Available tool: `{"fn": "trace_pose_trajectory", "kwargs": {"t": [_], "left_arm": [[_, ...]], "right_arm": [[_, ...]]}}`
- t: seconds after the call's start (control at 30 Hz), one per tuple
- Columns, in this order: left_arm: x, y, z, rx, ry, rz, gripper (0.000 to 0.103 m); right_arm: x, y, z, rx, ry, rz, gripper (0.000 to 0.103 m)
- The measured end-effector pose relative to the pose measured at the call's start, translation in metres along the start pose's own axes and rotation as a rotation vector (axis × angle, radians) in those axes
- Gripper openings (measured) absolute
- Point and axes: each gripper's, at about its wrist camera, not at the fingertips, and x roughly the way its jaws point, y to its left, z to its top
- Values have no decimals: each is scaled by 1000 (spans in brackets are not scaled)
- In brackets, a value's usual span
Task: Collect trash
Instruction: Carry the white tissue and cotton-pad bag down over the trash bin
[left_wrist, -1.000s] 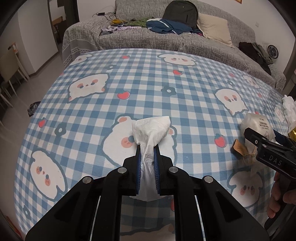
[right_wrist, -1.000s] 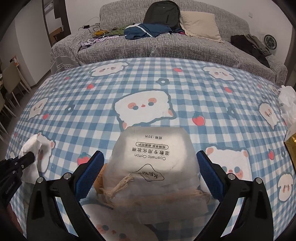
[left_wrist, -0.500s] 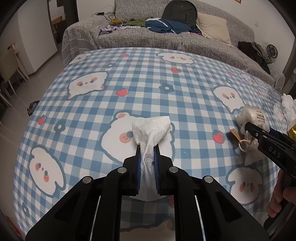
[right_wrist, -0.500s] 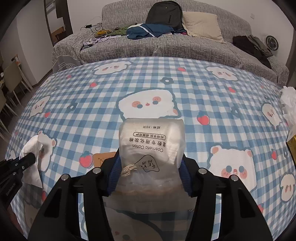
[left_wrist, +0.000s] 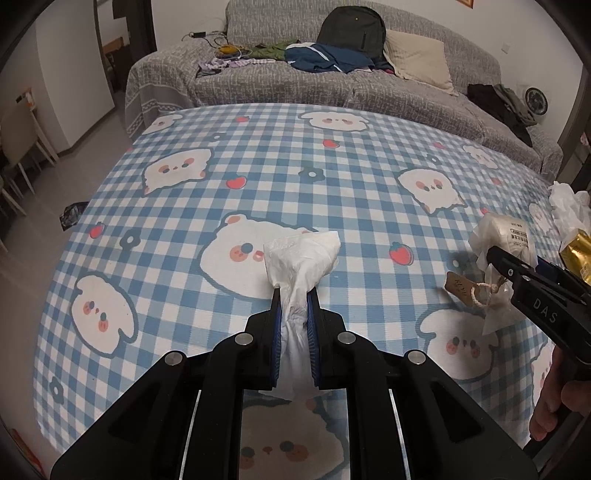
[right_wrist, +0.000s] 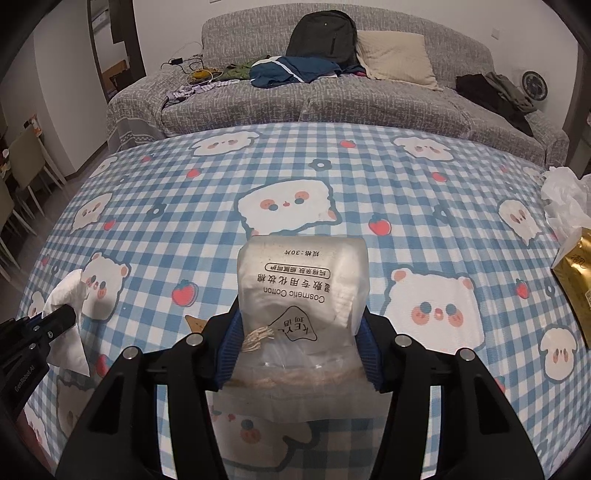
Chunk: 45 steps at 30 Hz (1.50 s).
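Above tablecloth (right_wrist: 406, 192), cotton pouch (right_wrist: 303, 288) now clamped, lifted, right gripper (right_wrist: 299, 343)

The right gripper (right_wrist: 297, 325), wide open around the cosmetic cotton bag (right_wrist: 301, 284) a second ago, is now clamped on the bag's sides. The bag, flat on the checked tablecloth (right_wrist: 184, 206) before, is squeezed narrower and raised off it. In the left wrist view, the bag's brown tag (left_wrist: 457, 287) is now seen dangling above the cloth.
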Motion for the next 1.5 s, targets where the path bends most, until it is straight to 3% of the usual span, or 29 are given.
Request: {"fn": "trace_pose_trajectory", "kwargs": {"t": [0.7, 1.5], "left_arm": [[-61, -26, -69, 6, 10, -5, 11], [-120, -17, -148, -54, -5, -32, 11]], "right_arm": [[-82, -5, -60, -22, 2, 0, 52], [-157, -8, -128, 0, -41, 30, 52]]}}
